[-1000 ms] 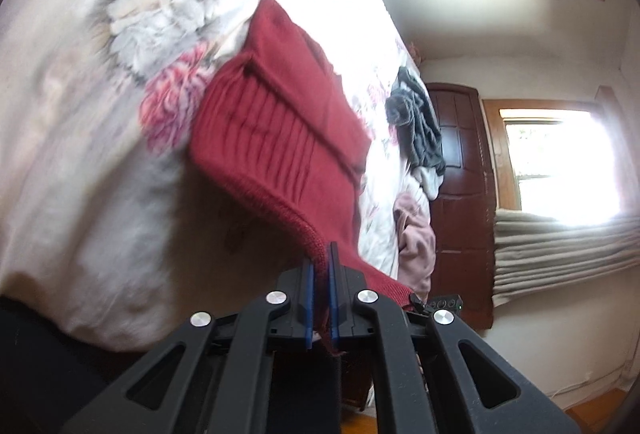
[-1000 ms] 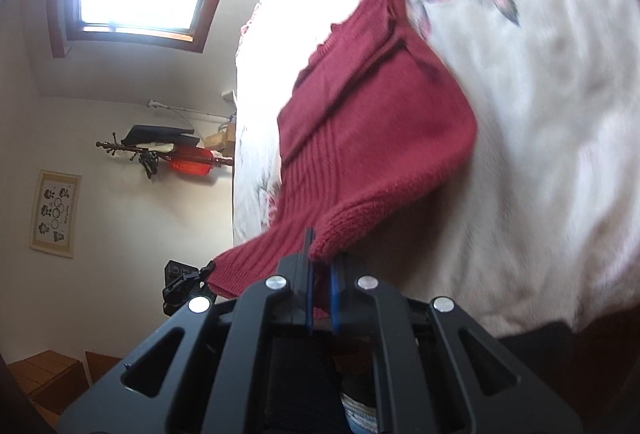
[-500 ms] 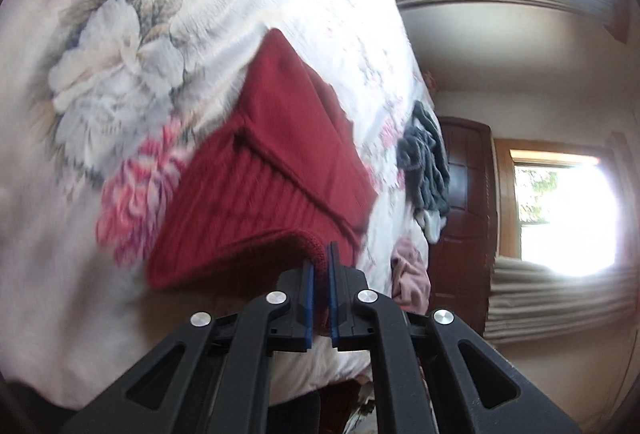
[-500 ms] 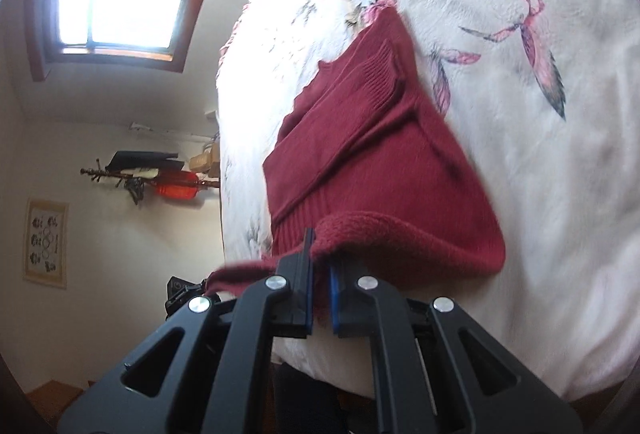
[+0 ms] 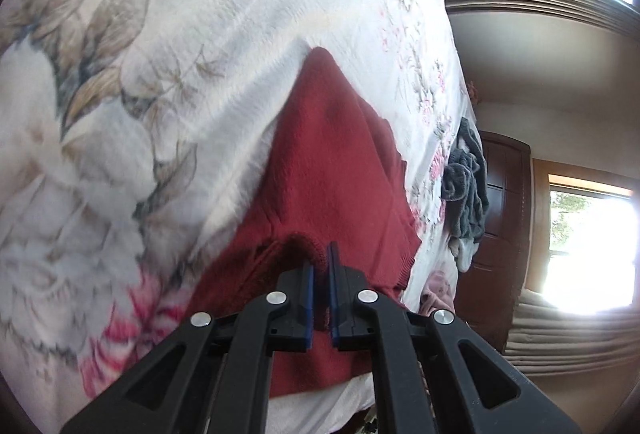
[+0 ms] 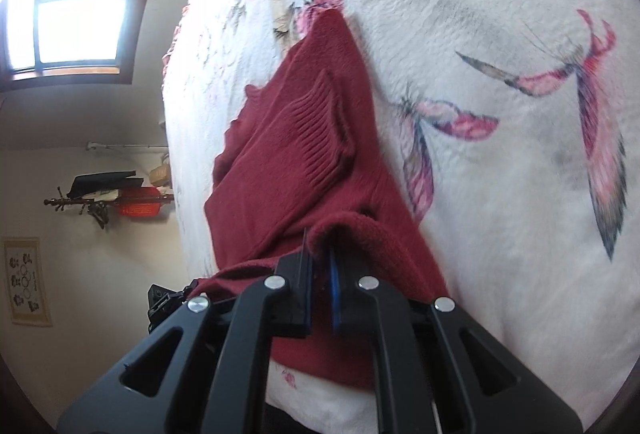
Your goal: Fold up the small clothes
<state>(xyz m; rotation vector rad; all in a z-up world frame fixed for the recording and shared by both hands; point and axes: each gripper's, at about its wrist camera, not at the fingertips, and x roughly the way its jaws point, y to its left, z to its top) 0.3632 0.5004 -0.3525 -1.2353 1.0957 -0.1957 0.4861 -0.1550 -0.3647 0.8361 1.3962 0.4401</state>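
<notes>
Left wrist view: one red knit sweater point(image 5: 336, 169) is lying on a white floral bedspread point(image 5: 180, 73), with one dark grey garment point(image 5: 466, 189) and what is probably one pink garment point(image 5: 438, 292) lying further along the bed near a dark wooden door point(image 5: 504, 218), and the left gripper point(image 5: 321, 266) is reaching low with jaws pinching the sweater's hem. Right wrist view: the same single sweater point(image 6: 304, 161) is spreading across the bedspread point(image 6: 500, 173) beside one window point(image 6: 76, 1) and one wall rack point(image 6: 108, 199), while the right gripper point(image 6: 320, 266) is angling down, clamping a folded-over edge.
</notes>
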